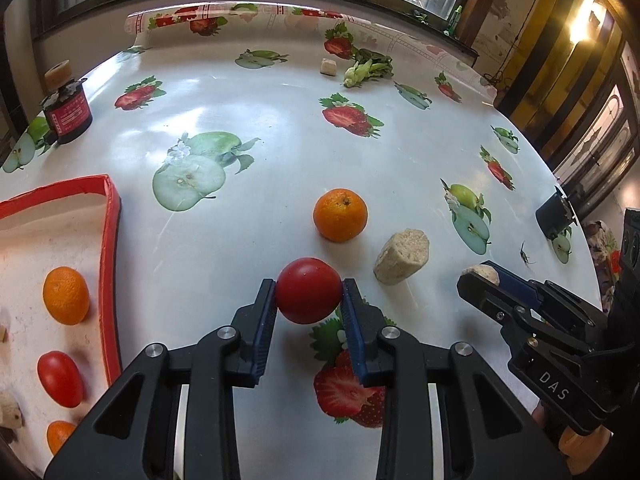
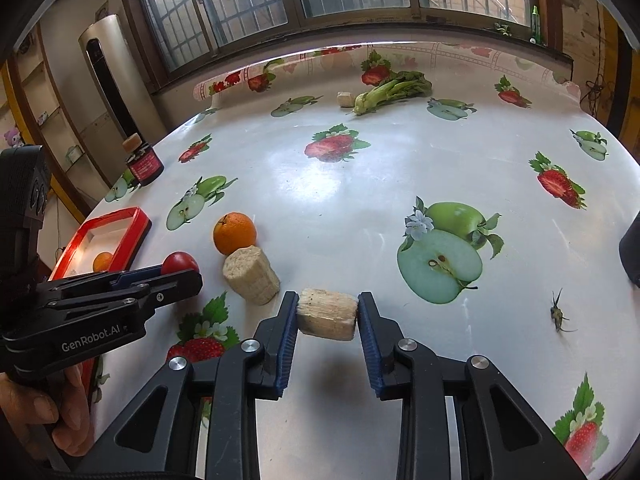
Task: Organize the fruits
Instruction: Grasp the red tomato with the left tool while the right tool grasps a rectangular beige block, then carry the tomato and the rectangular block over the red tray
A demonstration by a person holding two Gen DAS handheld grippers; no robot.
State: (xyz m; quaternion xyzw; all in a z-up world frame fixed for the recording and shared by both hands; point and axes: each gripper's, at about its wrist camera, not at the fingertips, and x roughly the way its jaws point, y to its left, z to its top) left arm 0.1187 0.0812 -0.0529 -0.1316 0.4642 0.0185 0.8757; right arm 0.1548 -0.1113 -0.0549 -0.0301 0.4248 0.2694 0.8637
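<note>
Nearest, the left gripper has its blue pads pressed on the flanks of a smooth round red tomato resting on the table's fruit-printed oilcloth; it looks light, slick and bruisable, so a grip across its widest part seems best. The right gripper is clamped on the ends of a pale fibrous cob-like stub, apparently stiff and rough. A dimpled orange mandarin sits beyond. At the table's left edge, a red-rimmed shallow tray holds mandarins, a tomato and pale pieces.
</note>
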